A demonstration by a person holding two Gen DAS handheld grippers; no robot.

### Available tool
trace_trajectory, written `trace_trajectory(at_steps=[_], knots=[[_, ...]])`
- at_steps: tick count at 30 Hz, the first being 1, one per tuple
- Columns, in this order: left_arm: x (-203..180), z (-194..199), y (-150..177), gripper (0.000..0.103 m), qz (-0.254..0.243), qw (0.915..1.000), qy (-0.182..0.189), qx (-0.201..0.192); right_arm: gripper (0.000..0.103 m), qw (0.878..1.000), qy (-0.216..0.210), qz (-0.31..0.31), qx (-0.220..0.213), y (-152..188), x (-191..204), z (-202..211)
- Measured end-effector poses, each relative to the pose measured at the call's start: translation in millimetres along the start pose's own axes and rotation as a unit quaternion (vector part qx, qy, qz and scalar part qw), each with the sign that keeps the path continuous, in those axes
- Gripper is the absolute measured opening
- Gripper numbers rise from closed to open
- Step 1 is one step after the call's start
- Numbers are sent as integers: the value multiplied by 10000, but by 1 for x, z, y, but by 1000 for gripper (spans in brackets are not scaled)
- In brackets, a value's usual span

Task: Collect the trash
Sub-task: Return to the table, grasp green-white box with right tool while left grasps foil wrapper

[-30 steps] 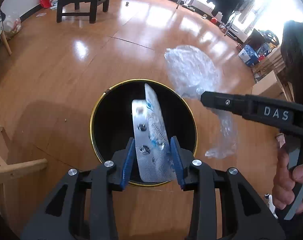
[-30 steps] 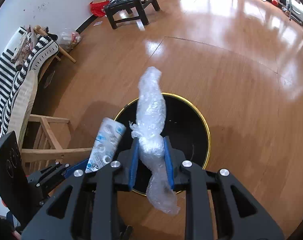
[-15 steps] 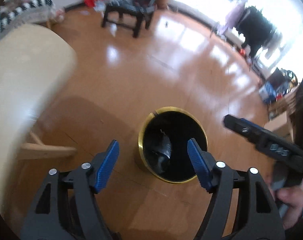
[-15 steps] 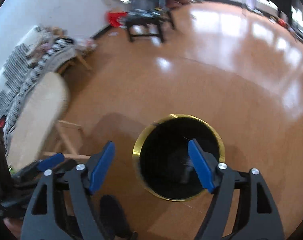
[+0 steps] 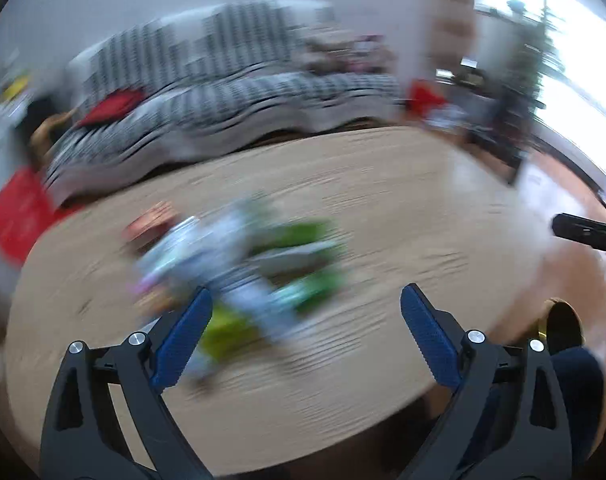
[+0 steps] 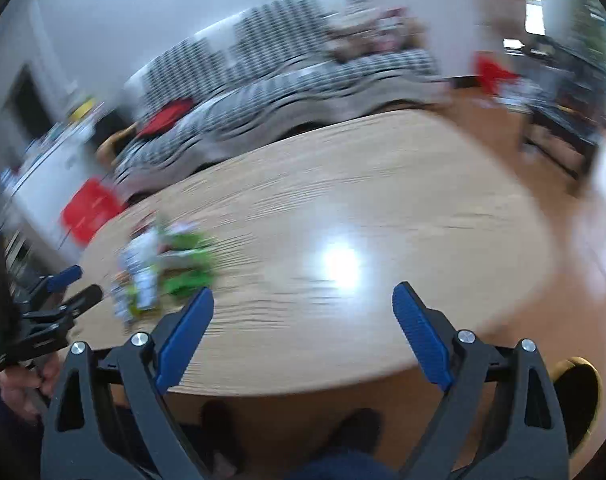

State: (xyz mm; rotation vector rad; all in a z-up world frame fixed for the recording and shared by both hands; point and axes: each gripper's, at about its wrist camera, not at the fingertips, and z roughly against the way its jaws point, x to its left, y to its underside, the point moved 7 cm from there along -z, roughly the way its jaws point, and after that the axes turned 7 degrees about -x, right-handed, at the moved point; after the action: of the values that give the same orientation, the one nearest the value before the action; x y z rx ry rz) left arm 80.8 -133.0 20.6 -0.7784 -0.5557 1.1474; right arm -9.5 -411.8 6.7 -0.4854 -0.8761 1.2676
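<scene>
Both views are motion-blurred. A pile of trash (image 5: 239,272), green, white and pale blue wrappers, lies on a round wooden table (image 5: 403,208); it also shows in the right wrist view (image 6: 163,272). My left gripper (image 5: 305,332) is open and empty, over the table's near edge just right of the pile. My right gripper (image 6: 303,332) is open and empty above the table's near edge, with the pile off to its left. The gold-rimmed black bin (image 5: 563,328) sits on the floor at lower right, also seen in the right wrist view (image 6: 579,396).
A black-and-white checked sofa (image 6: 287,80) stands behind the table. A red object (image 6: 89,208) is at the left. A dark chair (image 6: 559,120) stands on the wooden floor at right. The left gripper (image 6: 59,292) shows at the right wrist view's left edge.
Both grippers released their trash into the bin, opened, then swung up from the bin to face the table and its pile of wrappers.
</scene>
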Motion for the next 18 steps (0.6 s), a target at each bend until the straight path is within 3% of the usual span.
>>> trace_trajectory(at_steps=[4, 7, 9, 13, 18], knots=[[75, -3, 35, 92, 714, 9960, -461, 268, 88, 9968, -501, 469, 399, 1, 90, -58], [109, -13, 58, 92, 1183, 9910, -445, 431, 88, 9937, -730, 688, 497, -2, 128, -84], [118, -22, 67, 92, 1343, 9881, -389, 640, 88, 9928, -696, 807, 541, -2, 137, -95], [128, -37, 64, 92, 1312, 9882, -422, 675, 88, 9897, -591, 1091, 709, -9, 150, -135], [132, -67, 70, 92, 1406, 9837, -533, 987, 88, 9827, -763, 1394, 954, -23, 149, -199]])
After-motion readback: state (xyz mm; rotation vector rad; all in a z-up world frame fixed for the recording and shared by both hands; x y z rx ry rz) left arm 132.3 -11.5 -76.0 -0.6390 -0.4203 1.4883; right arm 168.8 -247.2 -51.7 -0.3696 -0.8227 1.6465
